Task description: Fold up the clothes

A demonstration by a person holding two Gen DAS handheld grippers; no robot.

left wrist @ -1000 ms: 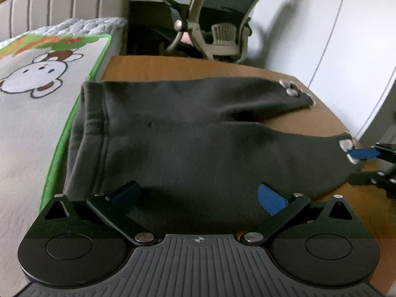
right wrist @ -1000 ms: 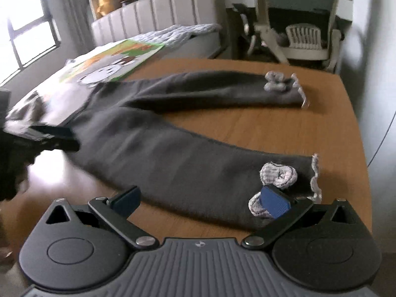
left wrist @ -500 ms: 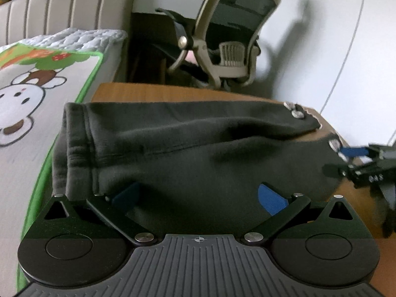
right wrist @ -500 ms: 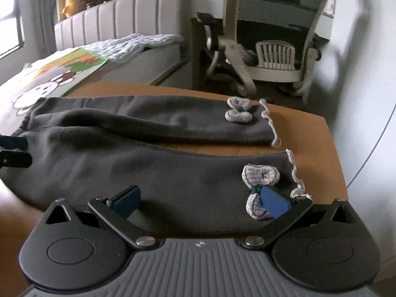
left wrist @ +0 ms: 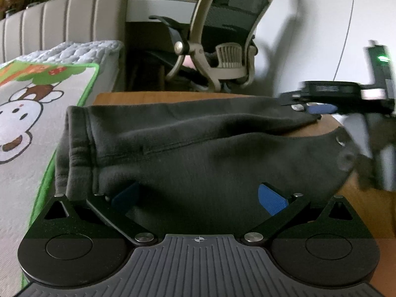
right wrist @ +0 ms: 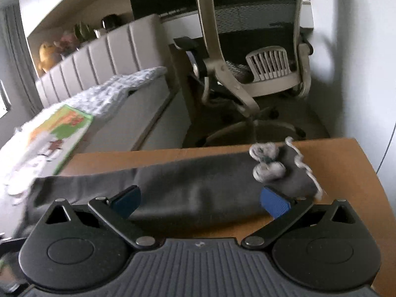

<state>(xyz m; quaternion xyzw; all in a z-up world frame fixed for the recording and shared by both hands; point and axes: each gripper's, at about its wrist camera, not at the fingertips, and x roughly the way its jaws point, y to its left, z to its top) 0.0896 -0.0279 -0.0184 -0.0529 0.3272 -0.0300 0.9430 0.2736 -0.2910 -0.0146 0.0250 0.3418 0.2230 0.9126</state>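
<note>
Wooden table [right wrist: 346, 173], and dark grey trousers [left wrist: 198, 153] spread across it, waistband [left wrist: 76, 143] at the bed side, both legs running out toward the far right corner. In the right wrist view the two cuffs look stacked, one grey bow [right wrist: 268, 170] just below the other [right wrist: 263, 149], so the legs seem close to lying one on the other; from the left wrist view there's a gap of bare wood between them near the cuffs, so they aren't square.

Left gripper [left wrist: 198, 198] sits low at the waist end, jaws wide apart, cloth lying between the blue pads but nothing pinched. Right gripper [right wrist: 200, 201] at the cuff end, jaws just as wide, the leg lying across the gap, no grip that I can see. It shows blurred in the left view [left wrist: 319, 109], above the far cuff.

My read: a lengthwise fold, leg onto leg. To do it well, line up cuff on cuff and waistband corner on corner, keep the cloth taut between both ends, and smooth the ridge running through the middle.

Room: the cuffs lie near the table's right edge, with a white trim cord [right wrist: 304, 168] trailing closest. The bed [left wrist: 37, 128] butts the waist side. An office chair [right wrist: 259, 69] stands beyond the far edge, clear.
</note>
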